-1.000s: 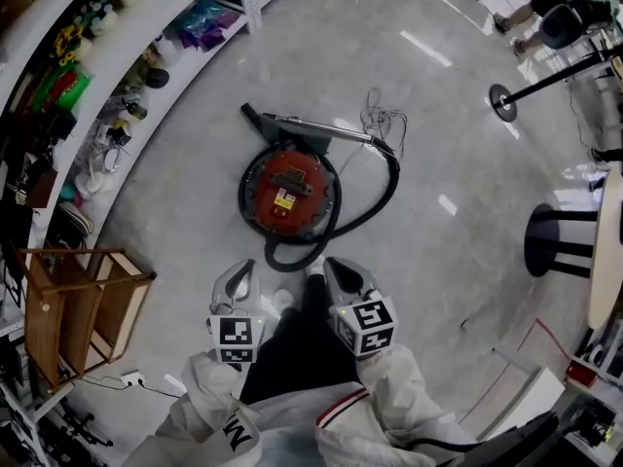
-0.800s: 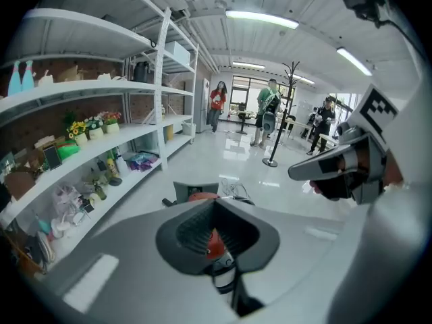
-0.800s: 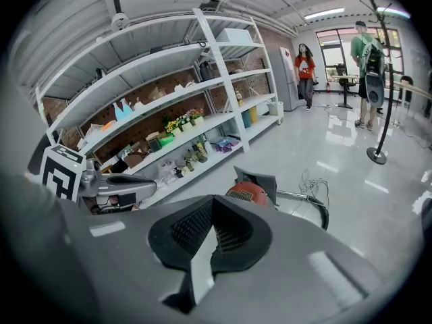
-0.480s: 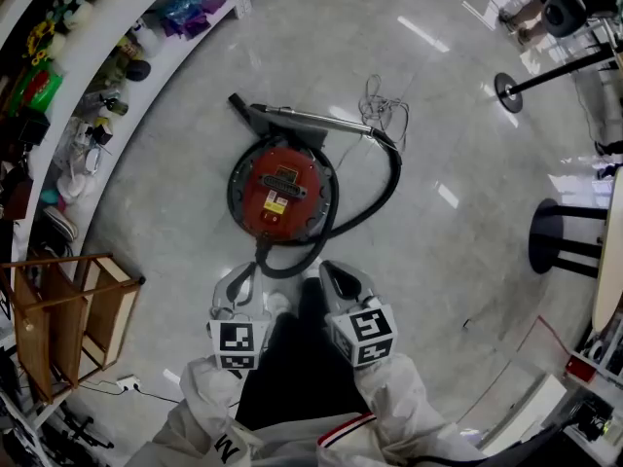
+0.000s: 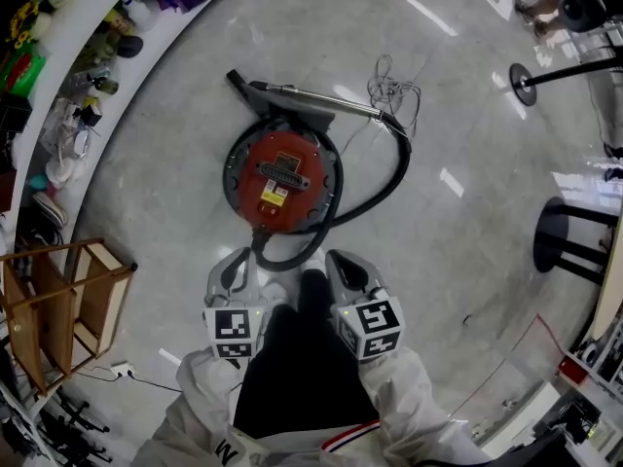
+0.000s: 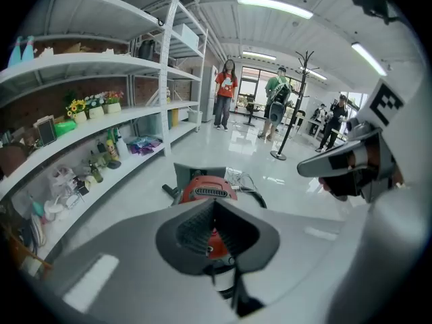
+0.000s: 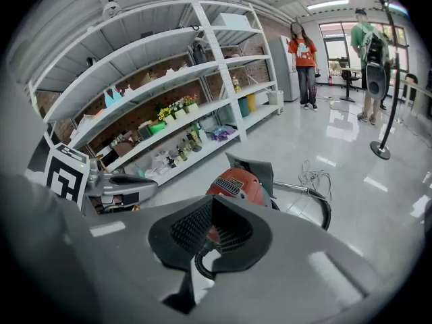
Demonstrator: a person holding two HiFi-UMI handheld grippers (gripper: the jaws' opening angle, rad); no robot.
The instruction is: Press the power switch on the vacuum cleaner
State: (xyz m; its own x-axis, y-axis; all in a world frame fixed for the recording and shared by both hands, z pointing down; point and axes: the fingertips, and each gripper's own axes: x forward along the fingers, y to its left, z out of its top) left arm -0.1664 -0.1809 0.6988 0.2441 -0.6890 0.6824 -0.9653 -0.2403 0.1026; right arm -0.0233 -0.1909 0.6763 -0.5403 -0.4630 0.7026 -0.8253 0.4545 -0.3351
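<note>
In the head view, the vacuum cleaner (image 5: 280, 181), a round red canister with a black rim, is sitting on the pale glossy floor (image 5: 458, 290) just ahead of the person's dark trouser legs (image 5: 297, 358). Its black hose (image 5: 394, 185) is looping round the right side and curling back under the near edge, its metal tube (image 5: 316, 95) is lying across the far side, and a loose cord (image 5: 394, 88) is bunched beside the tube's end. The switch itself is too small to pick out on the lid. The left gripper (image 5: 235, 264) and the right gripper (image 5: 348, 267) are hanging side by side above the floor, near the canister's front edge but not touching it. A white shelf unit (image 5: 92, 61) holding small goods is curving along the left, and a wooden rack (image 5: 63, 300) is standing below it. In the left gripper view, the left gripper (image 6: 214, 206) is showing its jaws closed tip to tip with nothing clamped; the vacuum cleaner (image 6: 206, 189) is appearing beyond them and through the hollow they form, while the right gripper (image 6: 347, 166) is hovering at the right and two people (image 6: 224, 92) are standing far down the room. In the right gripper view, the right gripper (image 7: 212, 209) is likewise pressing its jaws together on nothing, with the vacuum cleaner (image 7: 237, 184) lying on the floor past them and the left gripper (image 7: 118, 184) sitting at the left.
</note>
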